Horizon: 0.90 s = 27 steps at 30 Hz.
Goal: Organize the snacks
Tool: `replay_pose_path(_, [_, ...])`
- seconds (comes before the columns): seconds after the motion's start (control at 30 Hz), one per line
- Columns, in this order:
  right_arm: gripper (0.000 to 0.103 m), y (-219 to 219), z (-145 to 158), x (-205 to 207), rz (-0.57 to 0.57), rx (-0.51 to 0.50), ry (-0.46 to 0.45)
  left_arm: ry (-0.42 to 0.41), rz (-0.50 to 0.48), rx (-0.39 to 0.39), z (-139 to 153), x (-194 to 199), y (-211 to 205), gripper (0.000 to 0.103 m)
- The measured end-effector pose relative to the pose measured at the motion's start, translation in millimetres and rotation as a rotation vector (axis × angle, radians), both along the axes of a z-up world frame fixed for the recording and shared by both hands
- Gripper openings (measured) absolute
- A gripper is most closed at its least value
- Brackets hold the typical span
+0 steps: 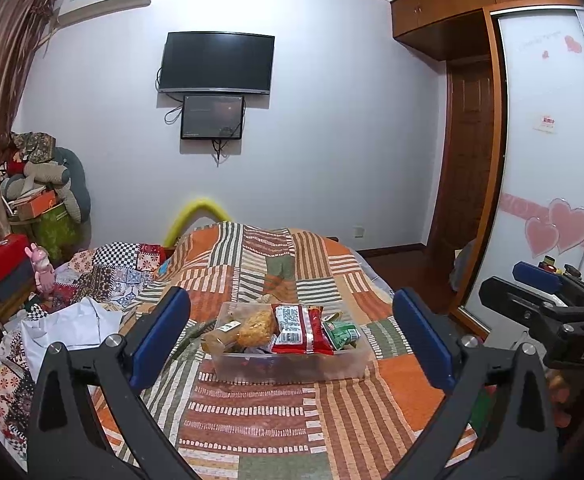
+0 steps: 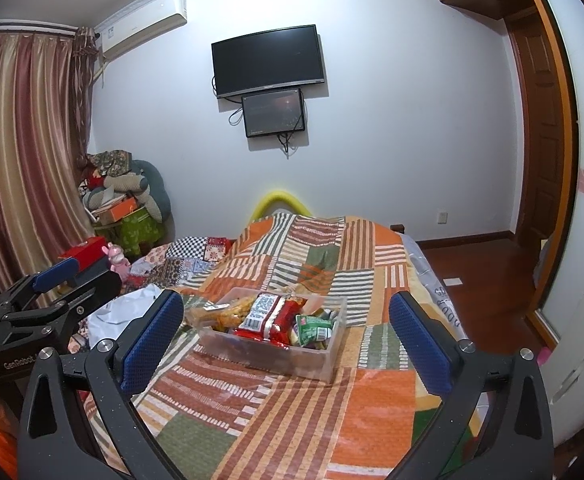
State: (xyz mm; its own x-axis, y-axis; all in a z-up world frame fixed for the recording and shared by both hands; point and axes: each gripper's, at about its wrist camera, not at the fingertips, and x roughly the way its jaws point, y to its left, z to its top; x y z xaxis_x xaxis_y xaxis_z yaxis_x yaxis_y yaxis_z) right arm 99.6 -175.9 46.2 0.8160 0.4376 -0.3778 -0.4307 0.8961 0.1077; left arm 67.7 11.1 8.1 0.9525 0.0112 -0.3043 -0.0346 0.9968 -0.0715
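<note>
The left gripper (image 1: 292, 336) is held above the bed with its two blue-padded fingers (image 1: 160, 332) spread wide apart, and nothing is gripped between them. Straight ahead of it, framed in the gap between the fingers but not touched by either, a clear plastic box (image 1: 292, 364) is seen resting on the striped patchwork quilt (image 1: 252, 412). The box is filled with snacks: a pale bag of crackers (image 1: 252, 326) on the side nearer the left finger, a red packet (image 1: 298, 330) with a white label in the middle, and a green packet (image 1: 342, 334) toward the right finger. Off to the right of this tool, the other gripper's black body is seen at the edge of the view.

The right gripper (image 2: 288, 332) is likewise held with its blue pads (image 2: 420, 344) spread and empty. The same box (image 2: 276, 354) is seen ahead of it and slightly toward its left finger, turned at an angle, with the red packet (image 2: 276, 316) lying on top. The left gripper's body is seen beyond its left side.

Farther out, to the left of both tools, crumpled white cloth (image 1: 72, 328) and checked bedding (image 1: 128, 260) are piled on the quilt, with a pink toy rabbit (image 1: 42, 268) and a red box (image 1: 2, 256) beyond. On the far wall a dark television (image 1: 217, 62) is mounted above a smaller screen (image 1: 213, 117), and a wardrobe (image 1: 548, 152) with pink heart decorations stands to the right.
</note>
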Motion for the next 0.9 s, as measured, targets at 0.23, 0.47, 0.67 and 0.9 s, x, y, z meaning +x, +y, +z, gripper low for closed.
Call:
replay_pose_path(0.23, [0.103, -0.2, 0.0, 0.5, 0.000, 0.000, 0.000, 0.002, -0.003, -0.003, 0.0, -0.2, -0.2, 0.102])
replay_pose_path(0.47, [0.103, -0.4, 2.5, 0.1, -0.002, 0.001, -0.002, 0.001, -0.008, -0.003, 0.3, -1.8, -1.3, 0.103])
replay_pose_path(0.67, [0.103, -1.0, 2.2, 0.0, -0.001, 0.002, -0.001, 0.005, -0.012, -0.014, 0.7, -0.8, 0.5, 0.103])
replay_pose_path(0.9, [0.103, -0.6, 2.7, 0.2, 0.000, 0.002, 0.003, 0.003, -0.021, -0.022, 1.1, -1.3, 2.0, 0.103])
